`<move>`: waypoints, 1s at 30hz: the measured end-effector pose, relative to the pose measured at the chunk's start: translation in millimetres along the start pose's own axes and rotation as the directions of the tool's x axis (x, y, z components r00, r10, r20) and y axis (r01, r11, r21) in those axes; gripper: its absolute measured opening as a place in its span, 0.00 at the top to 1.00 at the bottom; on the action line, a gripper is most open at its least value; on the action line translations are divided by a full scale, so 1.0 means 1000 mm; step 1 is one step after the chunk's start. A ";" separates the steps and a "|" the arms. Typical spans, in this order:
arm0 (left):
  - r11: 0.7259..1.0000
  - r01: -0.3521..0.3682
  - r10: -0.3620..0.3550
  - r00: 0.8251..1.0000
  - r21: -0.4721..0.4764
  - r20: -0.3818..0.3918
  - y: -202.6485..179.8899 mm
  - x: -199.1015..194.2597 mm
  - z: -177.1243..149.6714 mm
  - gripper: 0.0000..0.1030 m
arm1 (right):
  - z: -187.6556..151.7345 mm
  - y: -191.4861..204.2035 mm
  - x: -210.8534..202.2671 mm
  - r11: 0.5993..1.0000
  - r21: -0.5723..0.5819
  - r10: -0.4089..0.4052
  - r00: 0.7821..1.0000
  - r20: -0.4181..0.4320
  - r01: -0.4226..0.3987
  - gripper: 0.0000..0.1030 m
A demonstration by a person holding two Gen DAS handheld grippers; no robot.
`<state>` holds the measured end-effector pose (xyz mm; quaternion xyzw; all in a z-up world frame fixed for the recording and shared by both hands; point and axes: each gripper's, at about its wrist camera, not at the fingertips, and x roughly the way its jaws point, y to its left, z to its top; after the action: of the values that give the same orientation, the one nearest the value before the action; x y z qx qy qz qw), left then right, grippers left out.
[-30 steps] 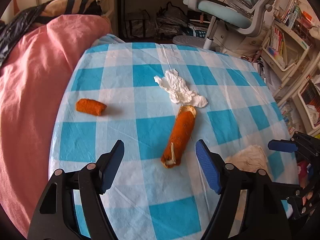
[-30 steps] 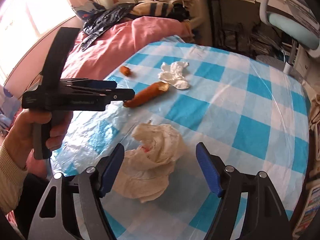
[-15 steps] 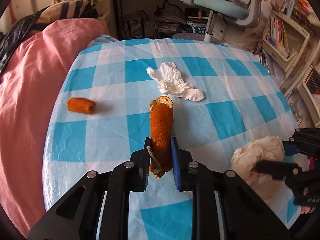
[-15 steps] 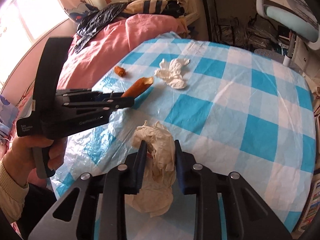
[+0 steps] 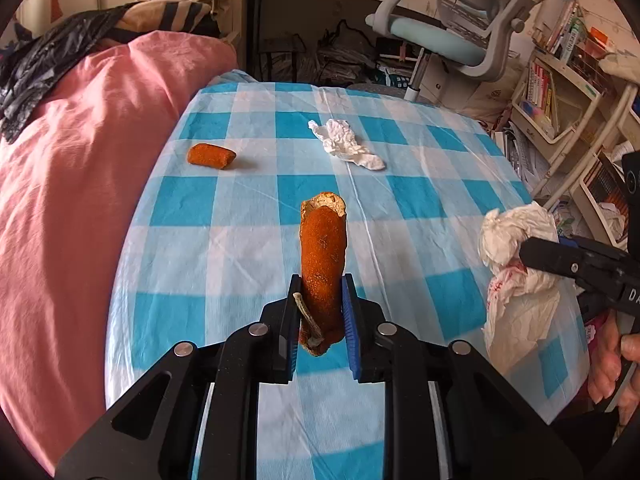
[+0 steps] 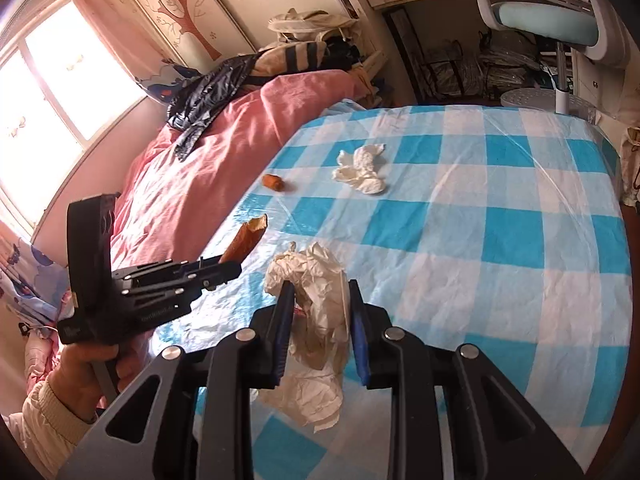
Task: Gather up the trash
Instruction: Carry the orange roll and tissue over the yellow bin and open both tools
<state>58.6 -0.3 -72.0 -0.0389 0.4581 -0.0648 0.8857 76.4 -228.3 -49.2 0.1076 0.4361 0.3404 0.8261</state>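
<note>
- Our left gripper [image 5: 320, 316] clamps the long orange peel [image 5: 323, 264], its long axis pointing away.
- Our right gripper [image 6: 320, 320] pinches the crumpled paper wad [image 6: 316, 292].
- The small peel piece [image 5: 211, 155] lies far left, nearer our left gripper.

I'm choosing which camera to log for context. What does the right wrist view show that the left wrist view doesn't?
Only the right wrist view shows the bright window and the tree picture on the wall. Only the left shows the bookshelves. Both show the checkered tablecloth, long orange peel in the left tongs, crumpled paper in the right tongs, white tissue, and small peel piece.
</note>
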 end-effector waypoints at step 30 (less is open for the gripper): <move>0.994 -0.101 0.108 0.976 -0.047 0.189 -0.017 -0.117 -0.097 0.82 | -0.086 0.068 -0.069 0.990 -0.091 -0.085 0.976 0.199 0.105 0.74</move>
<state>-88.9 -0.7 -31.8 -0.0369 0.3733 -0.0055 0.9270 -50.6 -233.2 -23.1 0.0778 0.3401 0.3099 0.8844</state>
